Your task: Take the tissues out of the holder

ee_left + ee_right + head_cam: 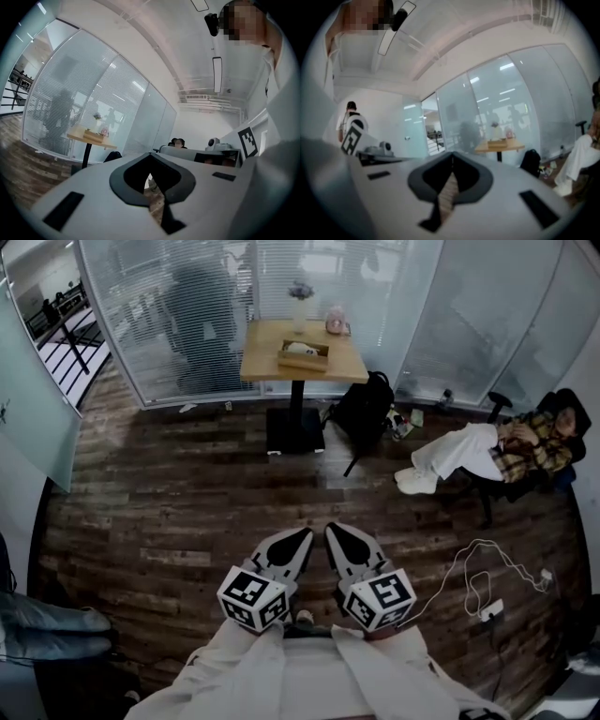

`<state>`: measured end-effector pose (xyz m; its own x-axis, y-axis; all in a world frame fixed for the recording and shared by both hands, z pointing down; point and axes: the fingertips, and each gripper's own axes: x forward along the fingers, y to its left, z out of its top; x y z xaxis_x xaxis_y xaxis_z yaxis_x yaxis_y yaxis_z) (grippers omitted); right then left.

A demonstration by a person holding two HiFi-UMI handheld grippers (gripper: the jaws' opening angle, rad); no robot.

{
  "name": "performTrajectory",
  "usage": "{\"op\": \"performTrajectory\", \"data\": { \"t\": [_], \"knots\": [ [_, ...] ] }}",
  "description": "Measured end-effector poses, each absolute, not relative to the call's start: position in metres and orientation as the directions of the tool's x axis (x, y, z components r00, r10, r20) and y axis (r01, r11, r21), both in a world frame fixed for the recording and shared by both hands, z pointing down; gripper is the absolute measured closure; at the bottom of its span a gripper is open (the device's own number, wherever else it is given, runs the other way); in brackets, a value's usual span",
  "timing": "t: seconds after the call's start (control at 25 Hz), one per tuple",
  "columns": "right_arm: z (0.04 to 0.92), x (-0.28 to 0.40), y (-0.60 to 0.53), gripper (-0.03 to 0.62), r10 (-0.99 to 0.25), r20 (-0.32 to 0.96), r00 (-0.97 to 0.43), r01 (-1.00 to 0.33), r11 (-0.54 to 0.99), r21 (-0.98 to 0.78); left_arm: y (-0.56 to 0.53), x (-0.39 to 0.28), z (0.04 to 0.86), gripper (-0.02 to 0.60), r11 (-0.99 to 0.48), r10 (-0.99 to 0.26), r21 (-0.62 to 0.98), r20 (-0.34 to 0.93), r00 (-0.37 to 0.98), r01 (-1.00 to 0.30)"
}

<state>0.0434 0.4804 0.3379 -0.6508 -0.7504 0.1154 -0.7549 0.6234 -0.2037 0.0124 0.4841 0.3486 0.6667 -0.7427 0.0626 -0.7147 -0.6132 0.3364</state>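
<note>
- A glass wall with blinds point(141, 306) is standing behind the desk point(267, 362) and running off to its left, above a wooden floor point(169, 493).
- The left gripper point(305, 532) is hanging low over the floor, well apart from the desk and close to the person's body. Its fingers are pressing together at the tips and are holding nothing. In the left gripper view point(150, 157) only floor is showing through the slit below the tips, and the desk point(91, 137) is sitting far off to the left.
- The tissue holder point(304, 356), a shallow wooden tray, is resting on the desk near its front edge, with white tissues point(300, 349) lying inside it.
- A vase of flowers point(299, 310) is standing at the back of the desk, behind the holder, and a small pink object point(335, 322) is sitting just right of the vase.
- The right gripper point(333, 529) is hovering just beside the left one, equally far from the desk. Its fingers are likewise closing on each other, with nothing between them. In the right gripper view point(451, 157) the desk point(501, 146) is appearing in the distance to the right.
- A black backpack point(366, 413) is leaning beside the desk's base, on its right.
- A seated person point(506, 446) is reclining in a chair well to the right of the desk.
- A white cable point(469, 568) is looping across the floor, far from the desk and nearer the grippers.
</note>
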Motion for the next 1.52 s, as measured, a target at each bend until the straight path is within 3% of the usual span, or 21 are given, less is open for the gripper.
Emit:
{"op": "performTrajectory", "data": {
  "t": [0.84,1.52],
  "knots": [
    [0.362,0.058,0.425,0.583,-0.703,0.144,-0.696,-0.715,0.661,-0.230,0.427,0.040,0.377,0.574,-0.598,-0.739,0.386,0.074,0.669,-0.703],
    [0.335,0.020,0.224,0.583,-0.802,0.051,-0.595,-0.790,0.572,-0.219,0.227,-0.014,0.359,0.574,-0.681,-0.670,0.353,0.052,0.740,-0.642]
  ]
}}
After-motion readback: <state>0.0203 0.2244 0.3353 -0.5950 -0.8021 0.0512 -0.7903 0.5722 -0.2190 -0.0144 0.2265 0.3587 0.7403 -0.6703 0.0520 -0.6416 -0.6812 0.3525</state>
